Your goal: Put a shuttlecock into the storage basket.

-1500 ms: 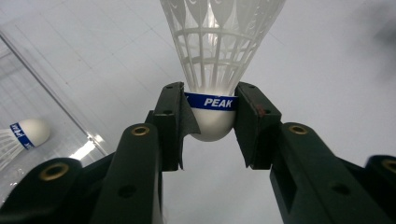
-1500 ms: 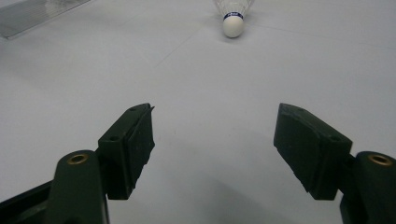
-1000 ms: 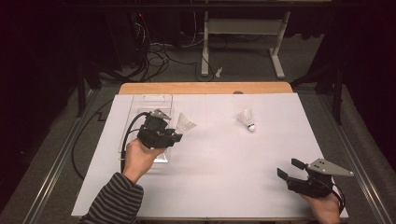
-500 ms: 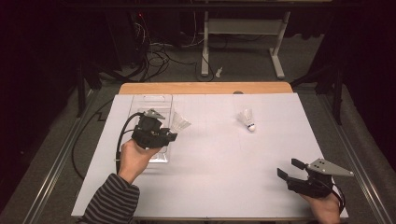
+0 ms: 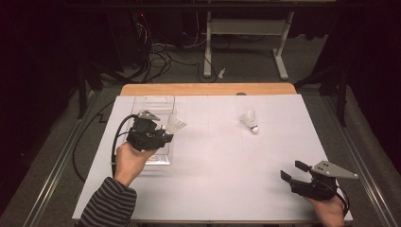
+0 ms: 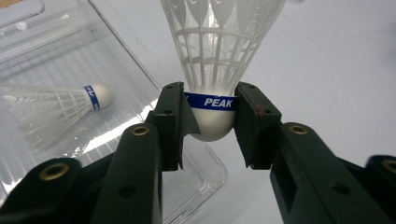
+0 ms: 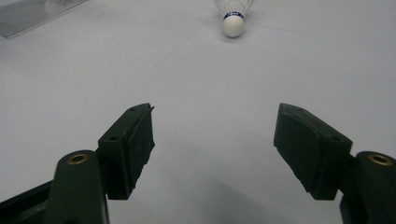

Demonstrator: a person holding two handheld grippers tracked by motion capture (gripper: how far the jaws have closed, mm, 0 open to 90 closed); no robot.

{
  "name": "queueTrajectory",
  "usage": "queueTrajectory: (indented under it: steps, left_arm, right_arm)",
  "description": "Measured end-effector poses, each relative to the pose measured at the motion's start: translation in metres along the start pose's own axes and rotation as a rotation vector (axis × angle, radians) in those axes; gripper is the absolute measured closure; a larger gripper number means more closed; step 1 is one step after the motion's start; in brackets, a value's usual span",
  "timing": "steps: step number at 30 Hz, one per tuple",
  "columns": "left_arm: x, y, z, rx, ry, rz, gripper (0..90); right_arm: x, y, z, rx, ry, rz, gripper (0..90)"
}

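Shuttlecock (image 6: 212, 109) handling is the work in hand: the left gripper (image 6: 210, 121) is clamped on the rounded white cork base of one, pads either side of the blue band, skirt pointing away from the hand. In the high view this held shuttlecock sits just past the right edge of the clear plastic container (image 5: 153, 101), over the white table (image 5: 217, 170). A second shuttlecock (image 6: 70, 100) lies on its side inside the container, and a third shuttlecock (image 5: 249, 121) lies on the table well apart, towards the far right. The right gripper (image 5: 295, 172) rests near the table's front corner with its jaws wide apart and nothing between them.

Risk lies mostly in the grip: the cork is smooth and domed, and the pads seem to catch only its upper part, so it could squirt out before it is over the container. A release too near the thin, glossy wall could bounce it back onto the table. The skirt is a light, open lattice of white plastic ribs, flared into a cone; squeezing there would bend it.
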State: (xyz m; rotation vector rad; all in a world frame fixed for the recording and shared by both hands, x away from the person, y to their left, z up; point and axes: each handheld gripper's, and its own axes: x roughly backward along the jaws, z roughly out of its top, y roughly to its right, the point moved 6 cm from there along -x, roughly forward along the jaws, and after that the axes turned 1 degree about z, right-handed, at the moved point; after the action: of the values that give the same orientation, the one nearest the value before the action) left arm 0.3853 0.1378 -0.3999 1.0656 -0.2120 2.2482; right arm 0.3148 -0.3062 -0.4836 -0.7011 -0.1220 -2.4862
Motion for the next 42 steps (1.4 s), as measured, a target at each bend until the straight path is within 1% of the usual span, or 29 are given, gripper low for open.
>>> queueTrajectory:
  steps: [8, 12, 14, 22, 26, 28, 35, 37, 42]
  left_arm:
    - [0.003, -0.009, -0.004, 0.020, 0.003, 0.017, 64.6]
    - [0.004, -0.014, -0.005, 0.026, 0.005, 0.041, 64.5]
    - [0.004, -0.017, -0.006, 0.034, 0.002, 0.051, 64.5]
    - [0.002, -0.029, -0.006, 0.072, -0.003, 0.060, 64.5]
    - [0.000, -0.035, -0.005, 0.098, 0.009, 0.061, 64.4]
    - [-0.002, -0.037, -0.004, 0.107, 0.006, 0.058, 64.3]
    - [-0.010, -0.046, 0.002, 0.129, -0.005, 0.076, 64.3]
    - [-0.013, -0.049, 0.003, 0.144, -0.006, 0.073, 64.3]
    - [-0.020, -0.056, 0.008, 0.177, -0.002, 0.082, 64.3]
  right_arm:
    - [0.000, 0.000, 0.000, 0.001, -0.001, 0.000, 29.1]
    - [0.000, 0.000, 0.000, 0.000, -0.002, 0.000, 29.1]
    - [0.000, 0.000, 0.000, 0.000, -0.003, 0.001, 29.1]
    - [-0.001, 0.000, 0.000, -0.002, -0.004, 0.000, 29.1]
    - [-0.001, 0.000, 0.000, -0.001, -0.003, 0.000, 29.1]
    - [-0.001, 0.000, 0.000, -0.002, -0.002, 0.000, 29.1]
    - [-0.001, 0.000, 0.000, -0.002, -0.003, 0.000, 29.1]
    - [-0.001, 0.000, 0.000, -0.003, -0.003, 0.001, 29.1]
    - [-0.001, 0.001, 0.000, -0.002, -0.001, 0.000, 29.1]
